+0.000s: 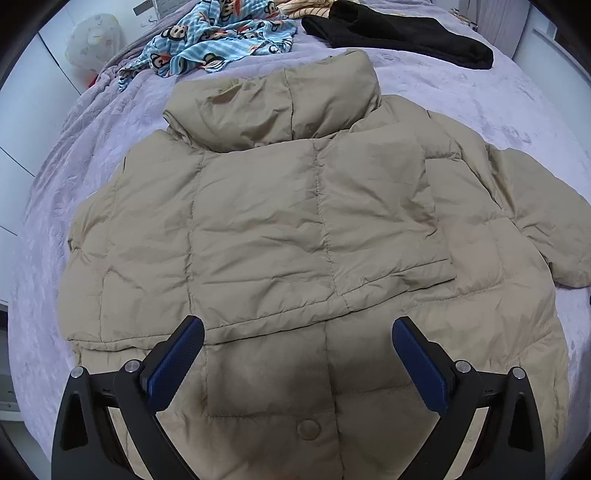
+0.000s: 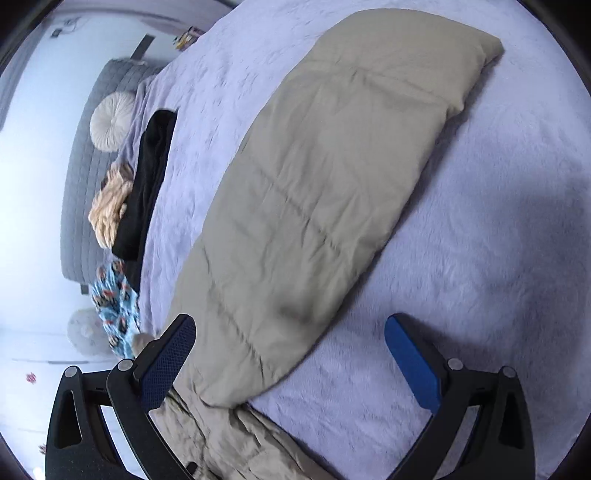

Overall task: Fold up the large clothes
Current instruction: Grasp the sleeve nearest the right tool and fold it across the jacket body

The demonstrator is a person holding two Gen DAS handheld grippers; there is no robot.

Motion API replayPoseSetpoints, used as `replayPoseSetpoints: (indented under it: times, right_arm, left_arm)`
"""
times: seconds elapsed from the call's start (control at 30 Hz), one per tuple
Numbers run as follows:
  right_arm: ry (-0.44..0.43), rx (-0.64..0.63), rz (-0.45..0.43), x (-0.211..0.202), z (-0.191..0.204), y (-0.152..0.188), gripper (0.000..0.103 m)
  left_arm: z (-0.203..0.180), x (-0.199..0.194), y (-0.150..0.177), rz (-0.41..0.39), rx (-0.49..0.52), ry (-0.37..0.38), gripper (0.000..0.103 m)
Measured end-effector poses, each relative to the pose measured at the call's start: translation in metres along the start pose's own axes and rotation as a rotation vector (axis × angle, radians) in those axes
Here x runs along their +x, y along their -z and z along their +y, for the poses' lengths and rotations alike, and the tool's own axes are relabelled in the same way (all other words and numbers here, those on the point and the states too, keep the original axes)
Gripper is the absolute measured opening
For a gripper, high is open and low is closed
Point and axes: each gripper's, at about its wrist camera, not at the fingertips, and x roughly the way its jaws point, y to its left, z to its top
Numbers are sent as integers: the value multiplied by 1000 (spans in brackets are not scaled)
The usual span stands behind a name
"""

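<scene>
khaki puffer jacket (image 1: 280,221) lies flat beneath left gripper (image 1: 298,332).

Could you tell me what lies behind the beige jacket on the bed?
Behind the beige jacket, at the far end of the purple bedspread, lie a blue monkey-print cloth and a black garment. The bedspread directly beneath the jacket is covered.

No readable text, label or number — either view; none.
</scene>
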Motion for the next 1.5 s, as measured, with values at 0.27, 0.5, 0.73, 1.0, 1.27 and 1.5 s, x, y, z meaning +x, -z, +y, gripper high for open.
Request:
replayPoseSetpoints:
  times: [0.27, 0.5, 0.73, 1.0, 1.27, 1.5]
  right_arm:
    - [-241, 289, -13, 24, -22, -38, 93]
    - [-224, 164, 35, 32, 14, -37, 8]
    - [-221, -373, 81, 33, 157, 27, 8]
    - [-123, -1093, 158, 79, 282, 213, 8]
    - [24, -1064, 343, 154, 228, 290, 8]
    - [127, -989, 412, 169, 213, 285, 11]
  left_arm:
    - [2, 2, -6, 18, -23, 88, 102]
    - [24, -4, -9, -40, -52, 99, 102]
    - [68, -4, -4, -62, -141, 57, 102]
    - [124, -9, 0, -115, -221, -3, 102]
    - [151, -8, 13, -137, -239, -30, 102]
    - [148, 1, 17, -118, -233, 10, 102]
